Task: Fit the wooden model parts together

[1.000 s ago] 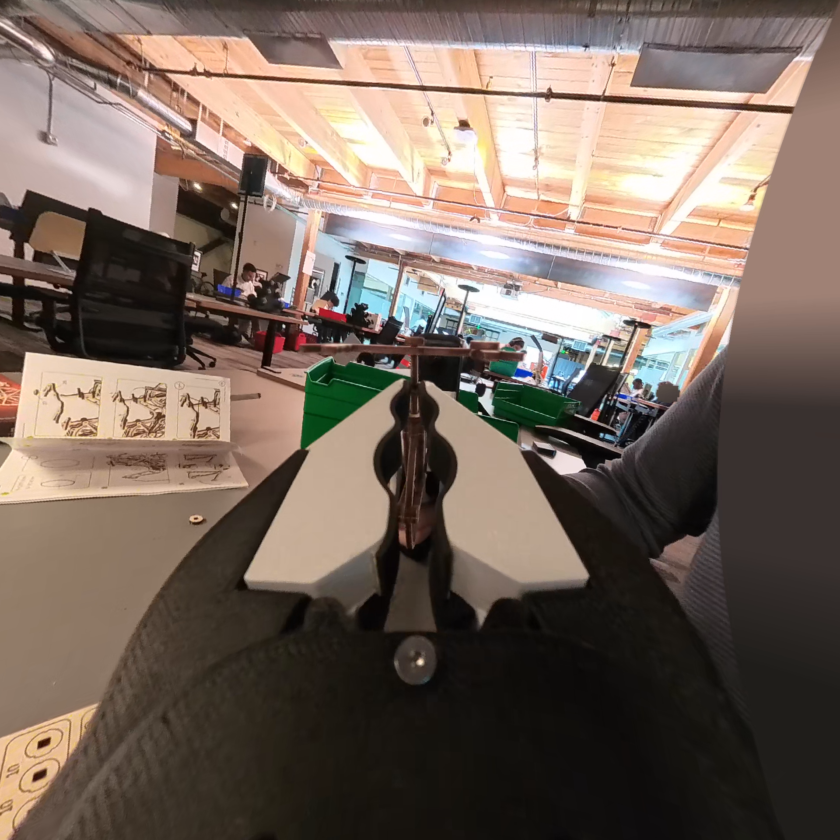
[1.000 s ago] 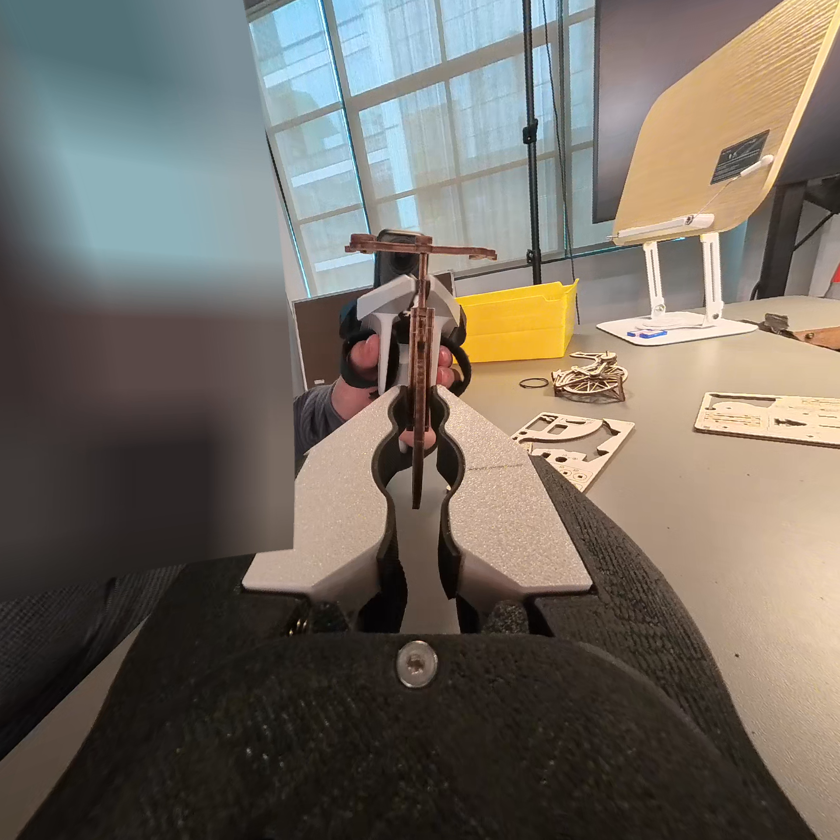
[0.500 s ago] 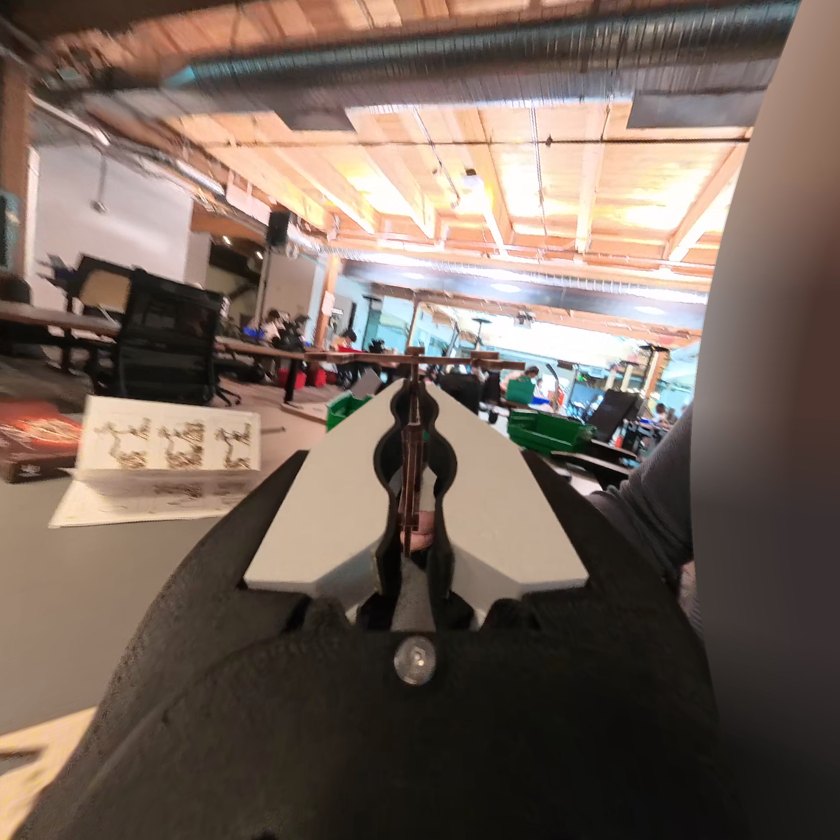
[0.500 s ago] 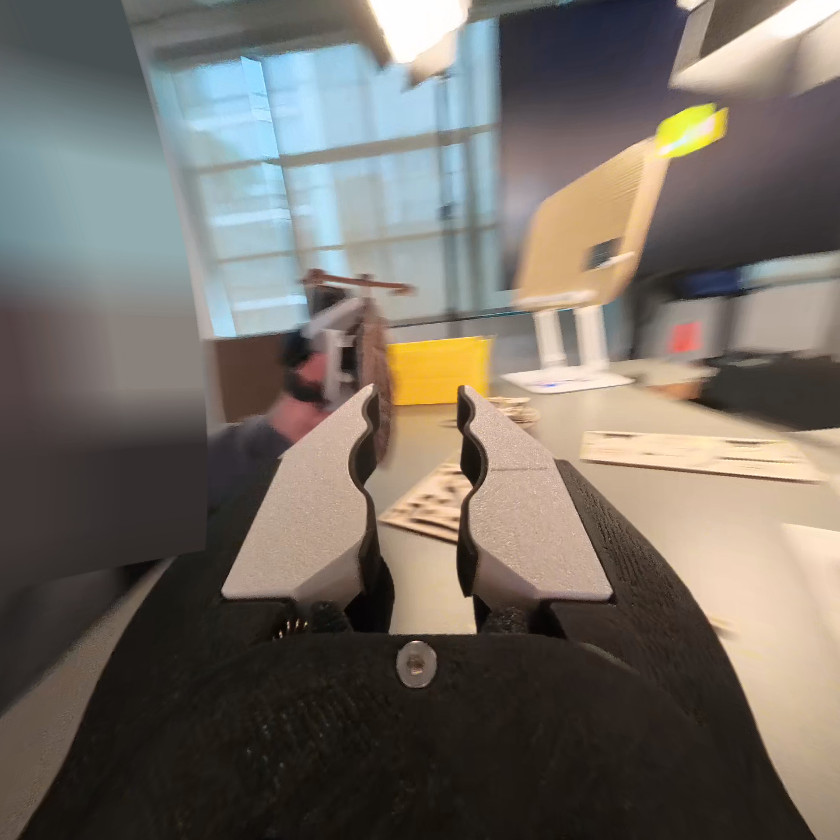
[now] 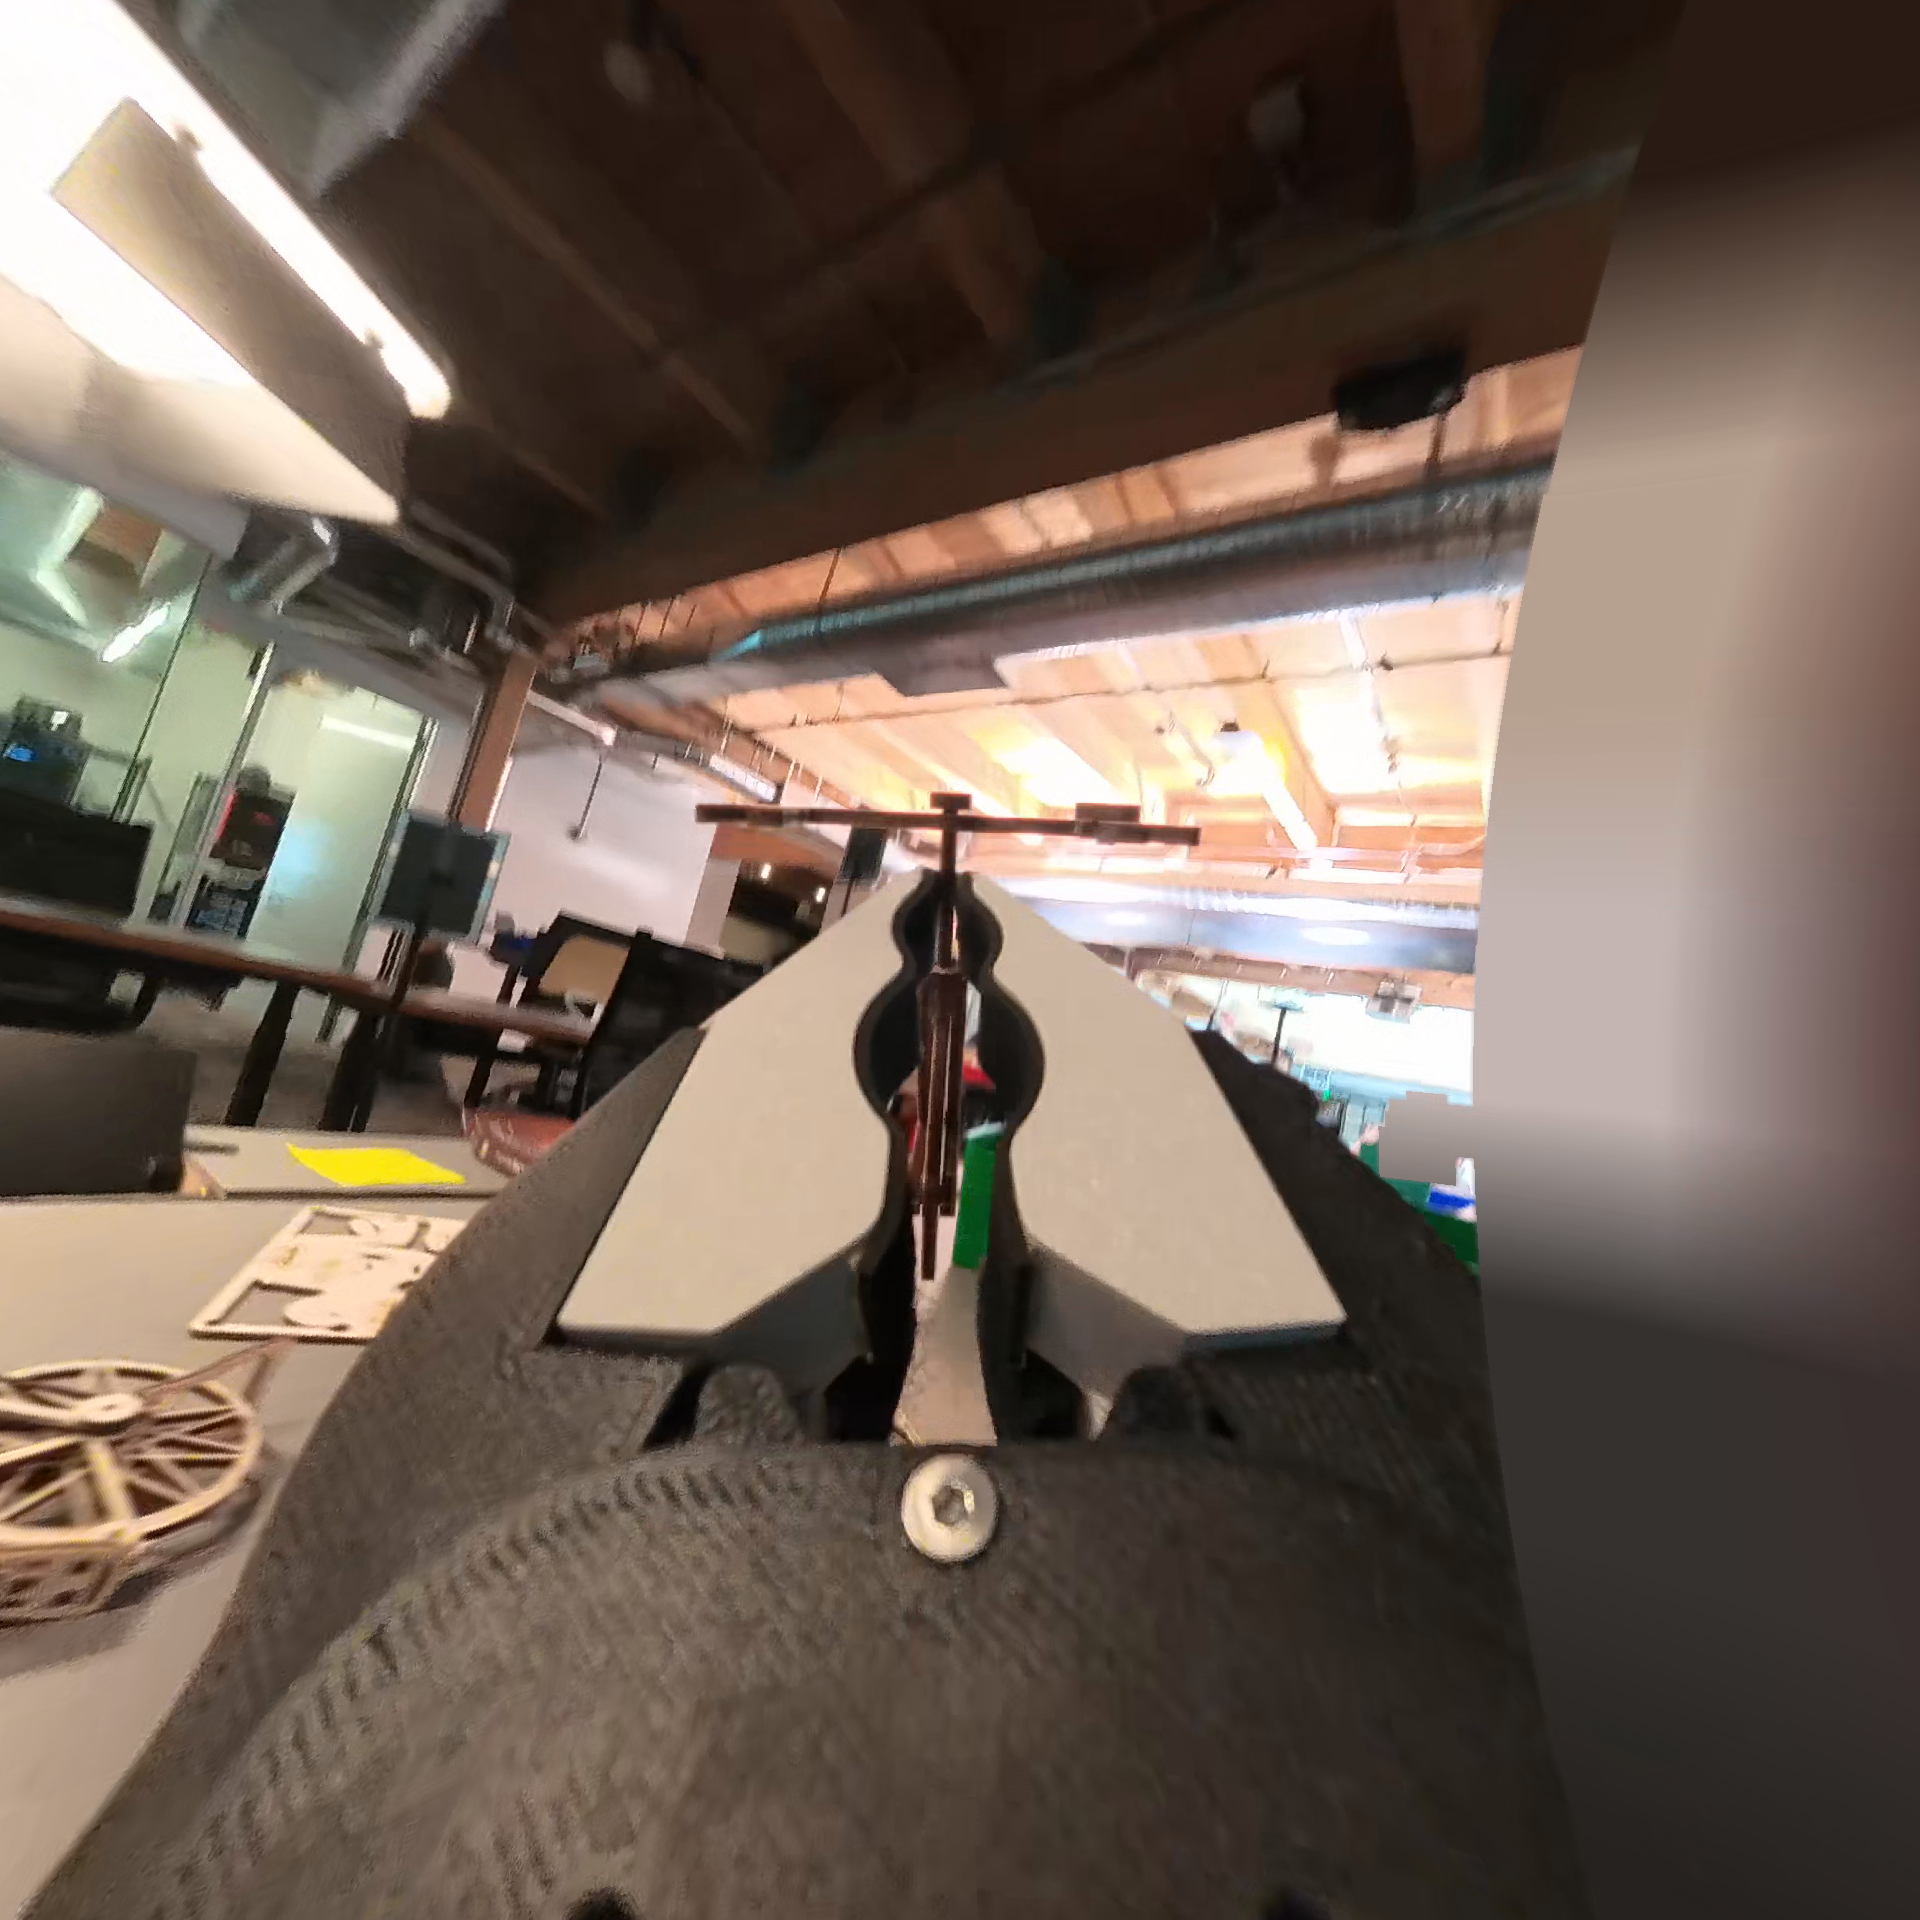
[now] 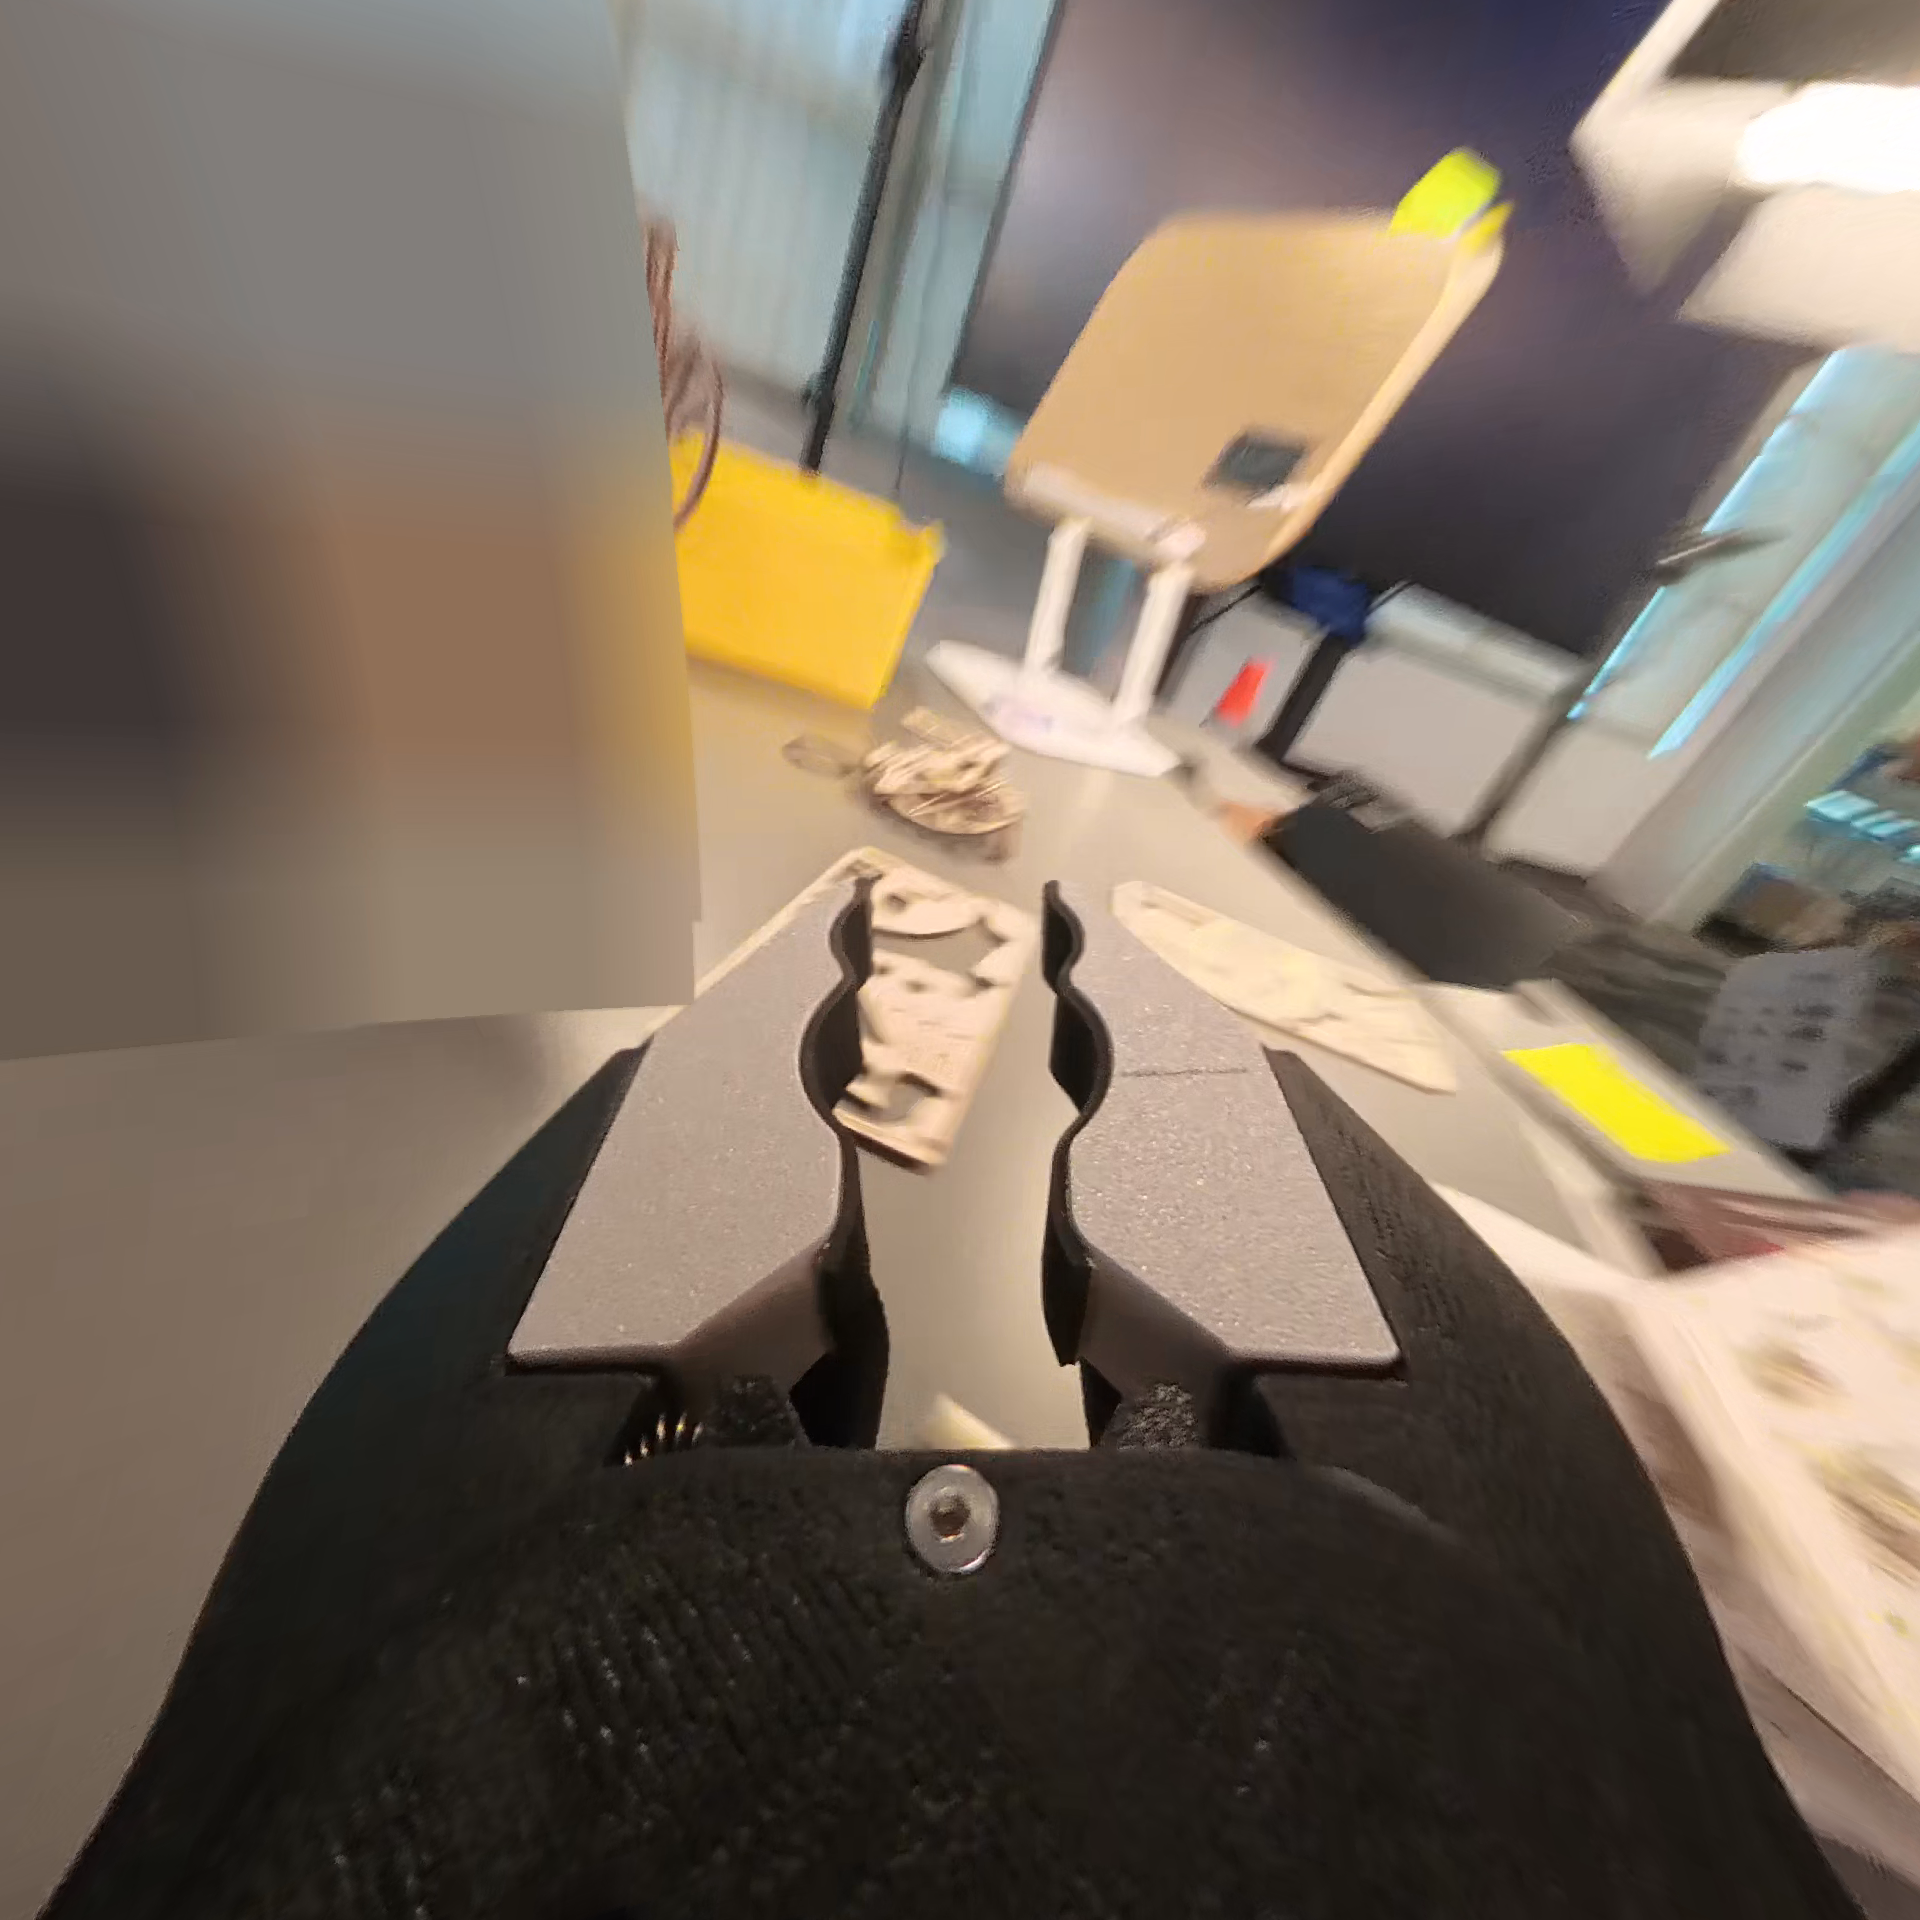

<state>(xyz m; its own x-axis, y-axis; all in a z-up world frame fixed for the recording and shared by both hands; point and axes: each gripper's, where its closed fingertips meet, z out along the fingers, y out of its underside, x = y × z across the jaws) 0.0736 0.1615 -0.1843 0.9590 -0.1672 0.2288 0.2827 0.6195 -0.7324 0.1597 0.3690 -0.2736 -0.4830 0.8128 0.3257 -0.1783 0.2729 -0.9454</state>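
Observation:
My left gripper [image 5: 945, 881] is shut on a thin dark brown wooden model part [image 5: 938, 1049]. The part stands edge-on between the pads, and its crossbar [image 5: 945, 821] sticks out above the fingertips, raised above the table. My right gripper [image 6: 951, 896] is open with nothing between its fingers. It is held low over the grey table [image 6: 312, 1195], with a pale wooden parts sheet [image 6: 925, 1023] lying on the table beneath its fingers. The right wrist view is blurred by motion.
A built wooden wheel [image 5: 104, 1455] and a parts sheet [image 5: 332, 1278] lie left of my left gripper. The right wrist view shows another wheel assembly [image 6: 940, 774], a second sheet [image 6: 1278, 987], a yellow bin [image 6: 800, 582], a board on a white stand [image 6: 1247, 395] and instruction paper [image 6: 1818, 1403].
The brown part stood between my open right fingers a second ago. The right gripper has since pulled off it and swung right, down towards the table. The left gripper turned left, keeping its grasp.

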